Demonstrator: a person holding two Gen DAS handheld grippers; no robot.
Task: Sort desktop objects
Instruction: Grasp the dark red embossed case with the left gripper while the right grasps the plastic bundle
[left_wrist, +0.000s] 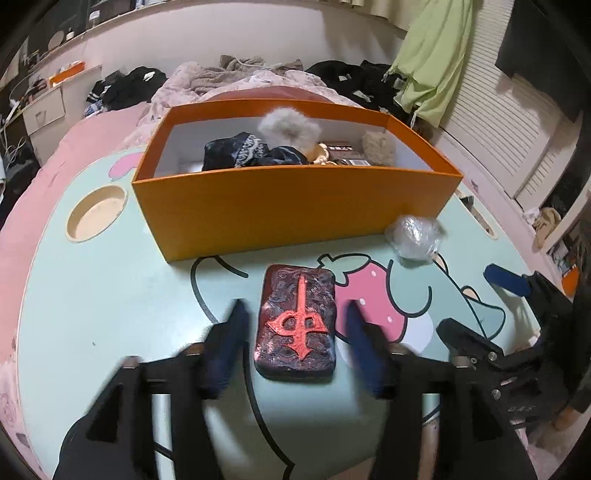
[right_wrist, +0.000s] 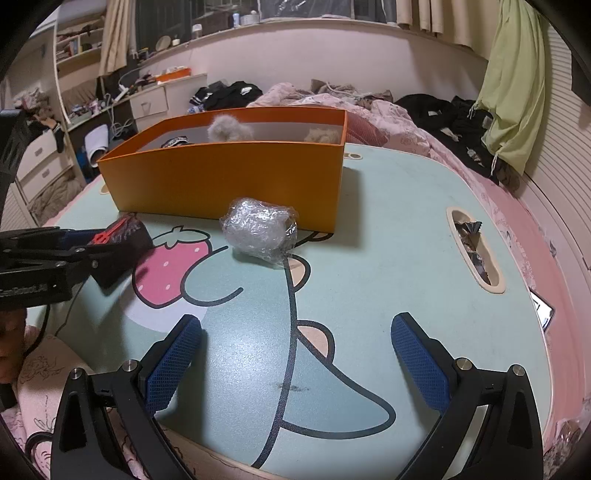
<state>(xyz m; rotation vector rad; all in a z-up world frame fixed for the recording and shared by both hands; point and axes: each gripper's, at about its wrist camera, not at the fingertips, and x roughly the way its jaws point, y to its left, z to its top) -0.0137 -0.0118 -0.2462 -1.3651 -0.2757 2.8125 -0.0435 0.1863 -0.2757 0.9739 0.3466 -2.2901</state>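
A dark red case (left_wrist: 295, 325) with a raised red emblem lies flat on the mint cartoon table (left_wrist: 110, 302). My left gripper (left_wrist: 295, 310) straddles it, one blue finger on each side, with a narrow gap showing at both; the fingers are blurred. The right wrist view shows that same case (right_wrist: 125, 232) at the left gripper (right_wrist: 92, 243). A bubble-wrap ball (left_wrist: 413, 236) (right_wrist: 258, 229) rests against the orange box (left_wrist: 280, 206) (right_wrist: 229, 177), which holds dark cloth and fluffy items. My right gripper (right_wrist: 295, 332) (left_wrist: 487, 306) stands open above bare tabletop, nothing between its fingers.
A round cup recess (left_wrist: 96, 213) is sunk into the table's left side. A slot (right_wrist: 474, 251) on the right holds foil wrappers. Behind the table is a bed with pink bedding (right_wrist: 388, 110) and dark clothes; a green garment (right_wrist: 517, 85) hangs at right.
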